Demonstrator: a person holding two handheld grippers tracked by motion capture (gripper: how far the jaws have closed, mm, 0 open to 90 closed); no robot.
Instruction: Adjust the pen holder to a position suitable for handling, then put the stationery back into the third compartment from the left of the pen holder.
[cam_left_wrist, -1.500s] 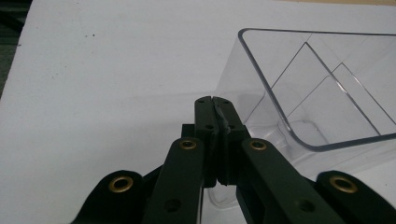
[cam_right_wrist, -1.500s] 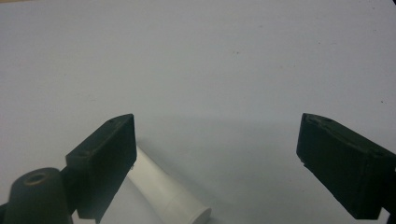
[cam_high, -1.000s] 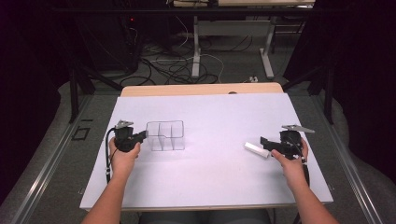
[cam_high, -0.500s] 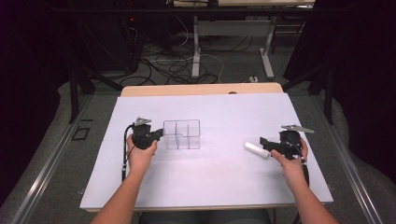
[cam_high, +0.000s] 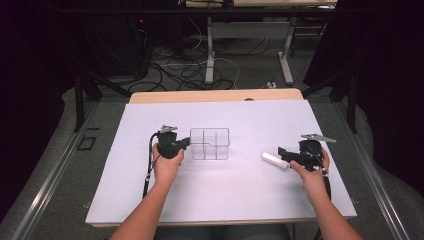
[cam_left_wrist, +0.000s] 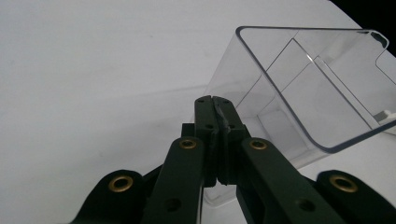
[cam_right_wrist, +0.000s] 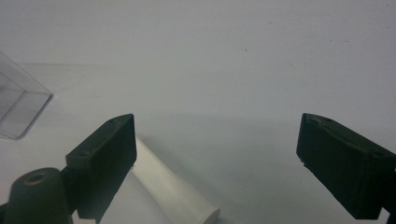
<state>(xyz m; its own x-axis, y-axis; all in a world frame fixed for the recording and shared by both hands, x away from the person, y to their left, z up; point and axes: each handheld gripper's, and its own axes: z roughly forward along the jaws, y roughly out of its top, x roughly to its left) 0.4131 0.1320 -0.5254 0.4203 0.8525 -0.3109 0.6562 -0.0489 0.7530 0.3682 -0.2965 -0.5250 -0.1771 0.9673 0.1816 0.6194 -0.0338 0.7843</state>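
Observation:
A clear plastic box with inner dividers stands on the white table, left of centre. My left gripper is shut on its left wall. In the left gripper view the jaws meet on the box's transparent wall, low at its near corner. A white tube lies flat on the table to the right. My right gripper is open just behind it. In the right gripper view the tube lies beside the left jaw, untouched, with my right gripper wide open and a corner of the box at far left.
The white sheet covers a wooden tabletop whose far edge shows. Beyond it are table legs and cables on the floor. A metal rail runs along the left side.
My left gripper has moved to the right across the table, and the clear box has moved with it. The right gripper and the white tube have stayed in place.

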